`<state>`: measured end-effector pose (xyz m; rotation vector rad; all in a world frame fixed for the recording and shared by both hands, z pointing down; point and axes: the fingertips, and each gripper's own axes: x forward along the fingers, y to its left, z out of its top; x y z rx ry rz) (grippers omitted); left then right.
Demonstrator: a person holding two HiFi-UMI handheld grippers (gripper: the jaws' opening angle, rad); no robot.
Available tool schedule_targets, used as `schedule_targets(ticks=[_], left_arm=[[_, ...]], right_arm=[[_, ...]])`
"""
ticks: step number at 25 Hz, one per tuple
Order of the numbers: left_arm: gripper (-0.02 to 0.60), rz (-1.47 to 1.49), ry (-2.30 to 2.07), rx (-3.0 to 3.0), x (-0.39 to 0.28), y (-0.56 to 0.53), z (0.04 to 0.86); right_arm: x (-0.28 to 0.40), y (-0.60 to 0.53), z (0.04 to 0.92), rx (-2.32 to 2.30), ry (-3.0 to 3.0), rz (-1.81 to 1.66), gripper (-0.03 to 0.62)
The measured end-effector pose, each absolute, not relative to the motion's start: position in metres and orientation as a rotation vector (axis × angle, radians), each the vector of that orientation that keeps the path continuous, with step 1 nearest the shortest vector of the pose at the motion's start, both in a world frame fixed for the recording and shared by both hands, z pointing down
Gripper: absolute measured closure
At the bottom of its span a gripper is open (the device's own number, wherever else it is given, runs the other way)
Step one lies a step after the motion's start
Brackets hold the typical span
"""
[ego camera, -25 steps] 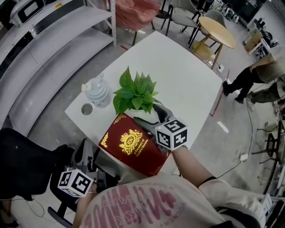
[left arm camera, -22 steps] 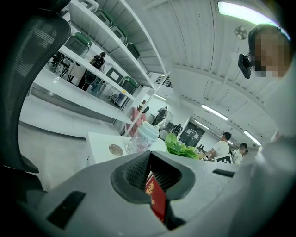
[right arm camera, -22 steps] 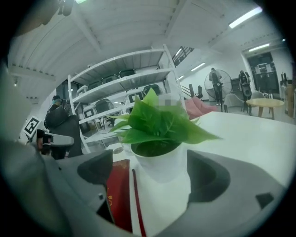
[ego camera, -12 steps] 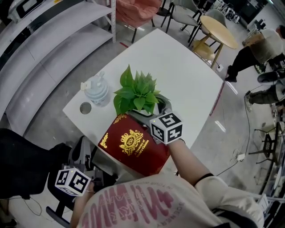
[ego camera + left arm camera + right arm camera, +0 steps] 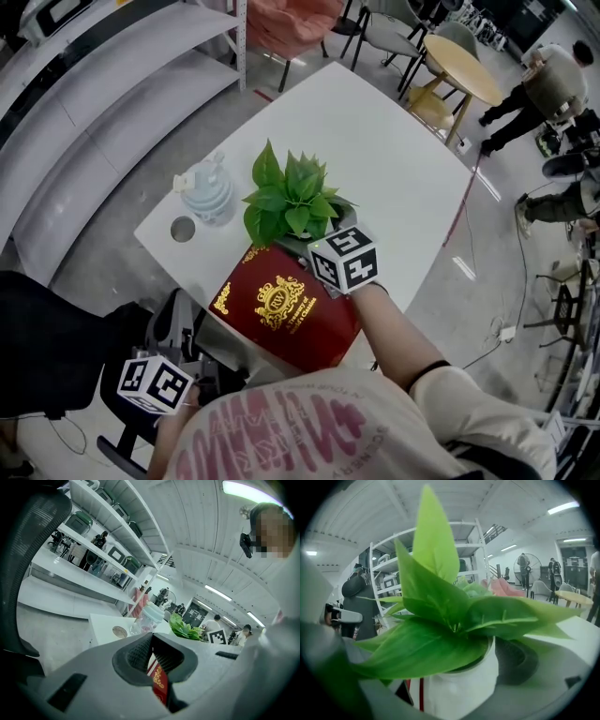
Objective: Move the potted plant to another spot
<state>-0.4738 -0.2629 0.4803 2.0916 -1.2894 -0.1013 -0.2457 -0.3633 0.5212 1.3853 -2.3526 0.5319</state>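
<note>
Nearest, the left gripper (image 5: 152, 644) has its jaws almost together on a corner of the red book (image 5: 281, 309), a pinch only its own view shows. The right gripper (image 5: 459, 677) has just been opening. Its jaws stand wide around the pot (image 5: 464, 691), with one pad (image 5: 515, 660) beside it; leaves hide this from the head view. The plant (image 5: 292, 197) sits just past the book's far edge. A bottle (image 5: 208, 195) stands left, near the table (image 5: 394, 159) edge. Beyond and right, the top is open.
</note>
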Motion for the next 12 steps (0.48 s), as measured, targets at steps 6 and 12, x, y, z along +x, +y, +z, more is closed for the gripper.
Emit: schedule_targets(ticks=[6, 12], left_arm=[[0.578, -0.102, -1.287, 2.097, -0.4736, -0.2607, 0.4791], [0.578, -0.107, -1.298, 2.102, -0.4761, -0.2572, 0.4772]], right_arm=[[-0.2441, -0.3639, 0.5305, 1.377, -2.305, 0.588, 0.050], [-0.2435, -0.3648, 0.5317, 1.375, -2.303, 0.598, 0.066]])
